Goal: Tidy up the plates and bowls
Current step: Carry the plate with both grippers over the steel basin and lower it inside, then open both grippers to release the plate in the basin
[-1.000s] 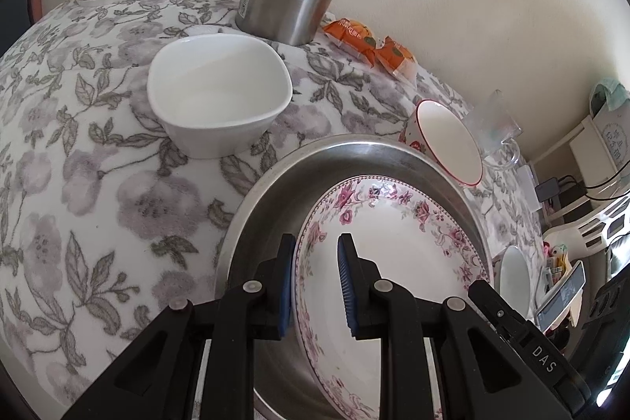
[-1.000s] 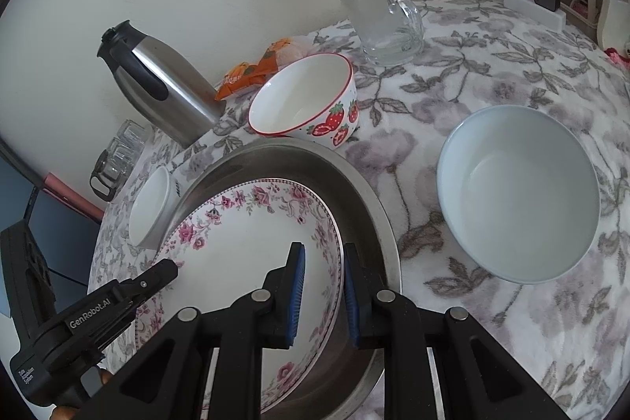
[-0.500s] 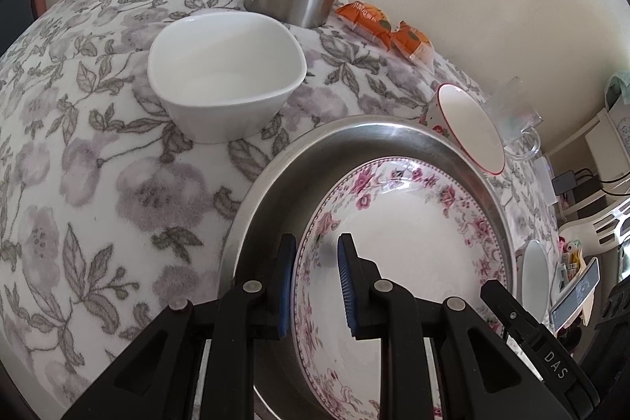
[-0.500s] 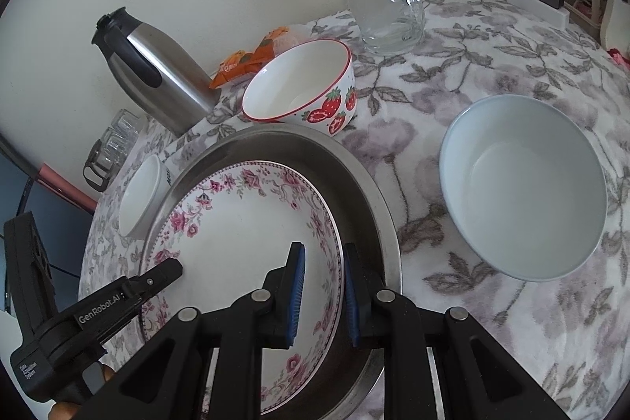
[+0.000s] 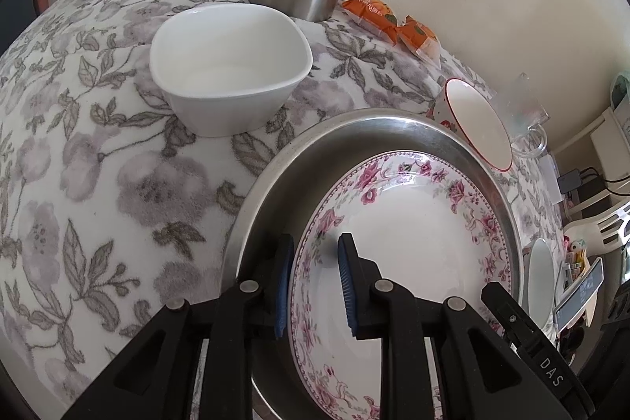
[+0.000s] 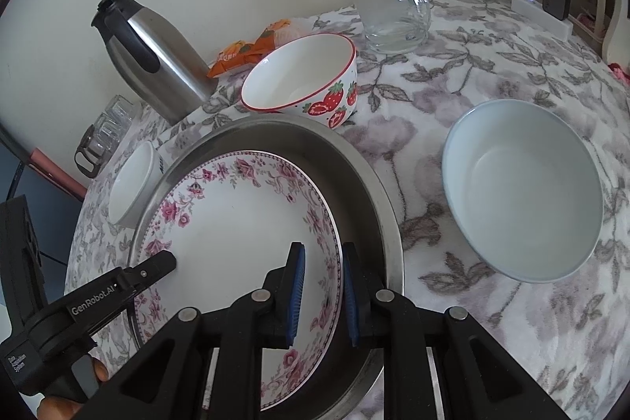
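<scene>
Placing the floral plate [image 5: 413, 243] into the steel pan [image 5: 354, 132] — both claws nearly closed, each pinching the plate's rim on opposite sides: left claw [image 5: 315, 282] astride the rim nearest the square white bowl [image 5: 228, 65], right claw [image 6: 323, 286] astride the rim toward the pale round bowl [image 6: 523, 187]. Plate sitting inside the pan on the flowered tabletop [image 5: 98, 164], apparently settled or close to it; contact underneath hidden. Strawberry bowl [image 6: 303, 81] touching or just beside the pan's far edge. Next, judging by this: spreading both claws together and lifting clear without dragging the rim — then gathering the bowls, probably stacking them. Needs a gentle, even release.
</scene>
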Action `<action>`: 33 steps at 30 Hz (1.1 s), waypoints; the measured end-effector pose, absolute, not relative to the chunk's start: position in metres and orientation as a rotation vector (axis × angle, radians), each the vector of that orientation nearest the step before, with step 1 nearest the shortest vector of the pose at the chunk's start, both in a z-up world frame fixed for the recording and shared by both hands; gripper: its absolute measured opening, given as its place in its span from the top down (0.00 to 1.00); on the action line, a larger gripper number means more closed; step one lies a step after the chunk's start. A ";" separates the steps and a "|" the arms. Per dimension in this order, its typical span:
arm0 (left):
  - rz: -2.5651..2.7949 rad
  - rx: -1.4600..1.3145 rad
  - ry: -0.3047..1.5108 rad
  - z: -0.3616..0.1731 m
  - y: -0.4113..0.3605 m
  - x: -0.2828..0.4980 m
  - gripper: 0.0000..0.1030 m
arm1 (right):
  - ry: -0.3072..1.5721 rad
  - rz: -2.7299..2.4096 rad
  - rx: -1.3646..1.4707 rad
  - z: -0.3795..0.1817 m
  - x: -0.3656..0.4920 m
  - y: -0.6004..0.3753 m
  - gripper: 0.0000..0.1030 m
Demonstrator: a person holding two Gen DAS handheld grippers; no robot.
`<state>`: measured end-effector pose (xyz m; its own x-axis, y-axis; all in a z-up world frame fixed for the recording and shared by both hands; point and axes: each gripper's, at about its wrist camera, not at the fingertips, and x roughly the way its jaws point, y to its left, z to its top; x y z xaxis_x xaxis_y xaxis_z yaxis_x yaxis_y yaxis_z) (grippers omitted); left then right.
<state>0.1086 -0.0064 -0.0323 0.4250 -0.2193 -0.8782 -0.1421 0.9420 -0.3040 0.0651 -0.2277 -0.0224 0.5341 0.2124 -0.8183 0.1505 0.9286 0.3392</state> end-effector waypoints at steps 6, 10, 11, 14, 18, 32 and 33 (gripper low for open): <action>-0.043 -0.343 1.142 -0.032 -0.008 0.109 0.78 | 1.017 0.037 0.393 -0.022 0.065 -0.228 0.80; -0.043 -0.338 1.131 -0.029 -0.009 0.108 0.78 | 1.009 0.028 0.389 -0.021 0.064 -0.231 0.80; -0.041 -0.327 1.119 -0.026 -0.009 0.107 0.78 | 1.001 0.026 0.388 -0.019 0.063 -0.231 0.80; -0.038 -0.310 1.105 -0.023 -0.011 0.106 0.78 | 0.991 0.026 0.395 -0.017 0.062 -0.234 0.80; -0.035 -0.315 1.103 -0.022 -0.010 0.105 0.78 | 0.984 0.015 0.385 -0.011 0.059 -0.236 0.80; 0.010 -0.160 0.969 0.027 -0.025 0.087 0.58 | 1.002 -0.045 0.316 0.023 0.076 -0.234 0.46; 0.030 -0.141 0.953 0.031 -0.027 0.086 0.53 | 1.002 -0.038 0.309 0.024 0.078 -0.233 0.45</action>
